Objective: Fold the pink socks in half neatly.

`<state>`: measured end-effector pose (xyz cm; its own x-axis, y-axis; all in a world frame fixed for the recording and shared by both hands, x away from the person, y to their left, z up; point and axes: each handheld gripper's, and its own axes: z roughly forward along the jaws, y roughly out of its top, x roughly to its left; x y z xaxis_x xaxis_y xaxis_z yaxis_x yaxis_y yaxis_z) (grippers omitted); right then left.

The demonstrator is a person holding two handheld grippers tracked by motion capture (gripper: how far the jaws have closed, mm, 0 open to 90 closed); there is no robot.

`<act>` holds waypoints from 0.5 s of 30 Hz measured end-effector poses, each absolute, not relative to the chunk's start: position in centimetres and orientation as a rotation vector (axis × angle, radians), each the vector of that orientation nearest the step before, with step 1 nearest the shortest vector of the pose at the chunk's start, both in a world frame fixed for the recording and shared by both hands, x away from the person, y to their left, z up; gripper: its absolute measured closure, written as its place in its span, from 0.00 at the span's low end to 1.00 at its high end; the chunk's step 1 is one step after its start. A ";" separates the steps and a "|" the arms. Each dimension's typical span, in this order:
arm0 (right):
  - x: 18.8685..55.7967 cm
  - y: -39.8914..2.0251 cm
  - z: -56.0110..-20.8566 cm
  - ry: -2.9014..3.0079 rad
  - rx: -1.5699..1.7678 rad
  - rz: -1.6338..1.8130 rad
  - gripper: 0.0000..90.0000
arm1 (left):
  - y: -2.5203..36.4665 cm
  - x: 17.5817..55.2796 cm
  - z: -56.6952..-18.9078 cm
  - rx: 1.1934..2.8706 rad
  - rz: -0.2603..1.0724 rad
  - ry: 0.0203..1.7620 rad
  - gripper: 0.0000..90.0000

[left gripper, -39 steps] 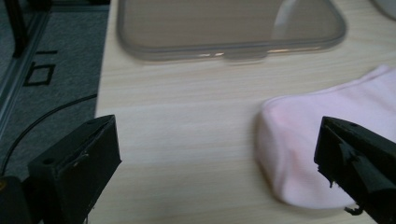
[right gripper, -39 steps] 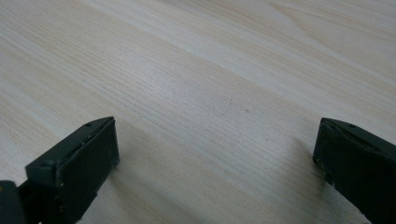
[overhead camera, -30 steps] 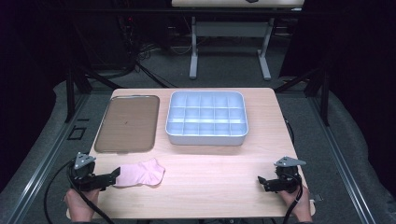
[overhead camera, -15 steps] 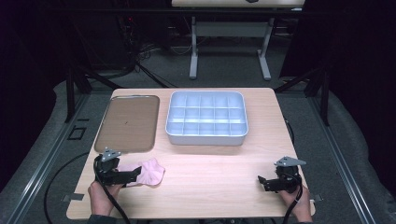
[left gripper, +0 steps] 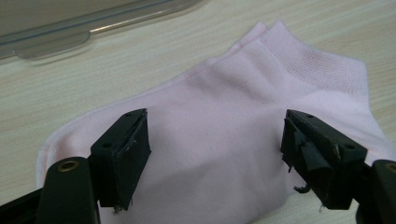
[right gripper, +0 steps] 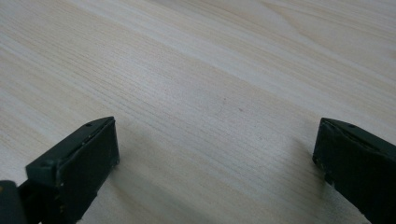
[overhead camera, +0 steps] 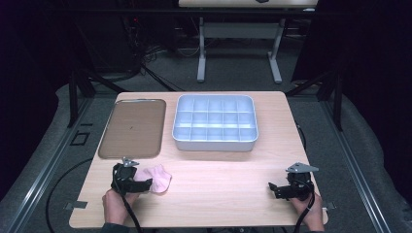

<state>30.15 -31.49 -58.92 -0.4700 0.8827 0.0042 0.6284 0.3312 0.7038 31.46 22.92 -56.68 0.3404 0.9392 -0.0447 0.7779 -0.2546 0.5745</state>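
Here, divided bin [overhead camera: 214, 122] holds nothing.

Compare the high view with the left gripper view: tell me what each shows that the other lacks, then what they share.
The high view alone takes in the compartment bin, the right claw over bare wood and the person's hands.

The left gripper view alone brings out the ribbed cuff of the sock and the wide gap between the claw's pads, which have just been closing with the sock between them.

Both show the pink sock, the left claw, the brown tray and the wooden table.
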 end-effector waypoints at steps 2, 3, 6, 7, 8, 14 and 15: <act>30.1 -31.5 -58.9 2.224 1.341 0.914 0.00 | 22.9 31.4 -56.8 2.109 0.427 1.496 0.28; 30.1 -31.5 -58.9 2.220 1.338 0.918 0.00 | 22.9 31.4 -56.8 2.112 0.433 1.490 0.28; 30.1 -31.5 -58.9 2.221 1.342 0.912 0.00 | 22.7 31.3 -56.9 2.132 0.452 1.491 0.30; 30.1 -31.5 -58.9 2.221 1.342 0.912 0.00 | 22.7 31.3 -56.9 2.132 0.452 1.491 0.31; 30.1 -31.5 -58.9 2.219 1.340 0.914 0.00 | 22.7 31.3 -56.8 2.137 0.454 1.490 0.31; 30.1 -31.6 -58.9 2.218 1.342 0.907 0.00 | 22.8 31.1 -56.8 2.129 0.465 1.494 0.40; 30.1 -31.6 -58.9 2.217 1.341 0.907 0.00 | 22.8 31.0 -56.8 2.130 0.467 1.491 0.43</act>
<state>30.14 -31.56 -58.89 -0.4638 0.8859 -0.0012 0.6312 0.3314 0.7013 31.02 22.84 -56.75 0.3433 0.9392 -0.0029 0.7695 -0.2795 0.5742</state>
